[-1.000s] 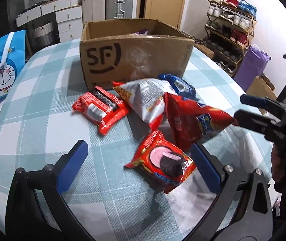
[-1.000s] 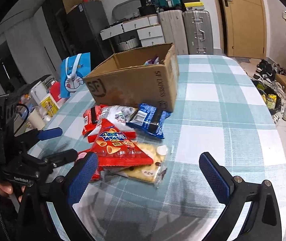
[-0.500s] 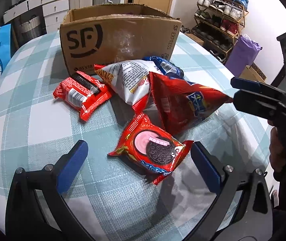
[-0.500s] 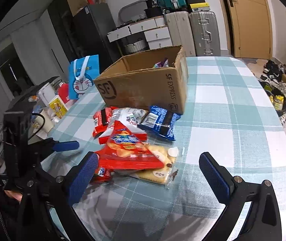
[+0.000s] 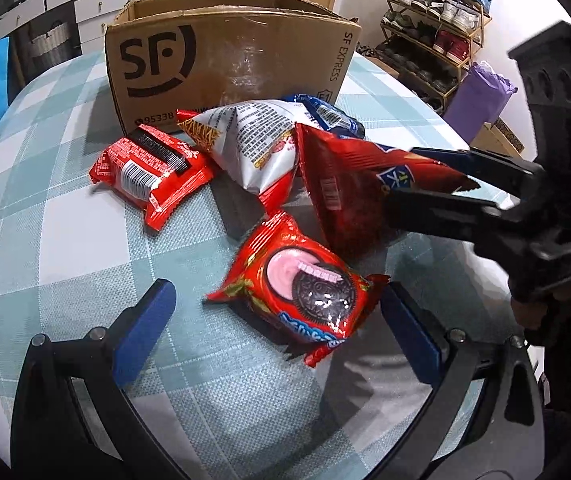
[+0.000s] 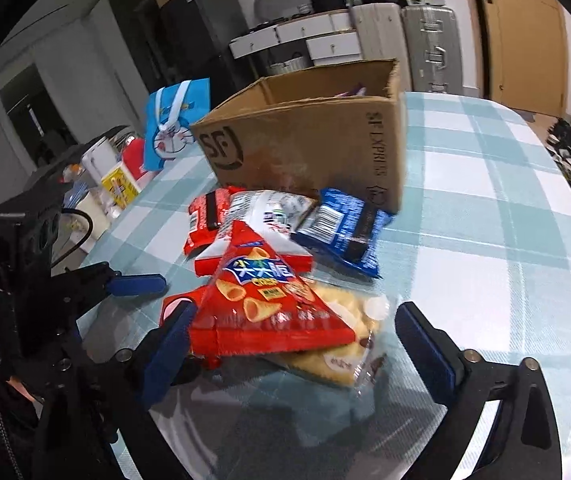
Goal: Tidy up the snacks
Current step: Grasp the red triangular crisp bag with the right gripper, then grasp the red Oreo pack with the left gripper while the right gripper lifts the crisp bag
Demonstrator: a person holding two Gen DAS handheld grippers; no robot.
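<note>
both claws have closed in on the snack pile since a second ago; my right claw [image 6: 291,342] is closing, red cone-snack bag [image 6: 261,304] between its jaws, not yet pinched; i'd bite its edge; left claw [image 5: 275,326] gapes empty around the oreo pack [image 5: 305,288] on the table [image 5: 65,240].

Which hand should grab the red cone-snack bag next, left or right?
Right. The right tongs already straddle the red cone-snack bag and are closing around it, pads not yet pressing. The left tongs are open around the red Oreo pack instead, nearer that pack than the bag.
</note>
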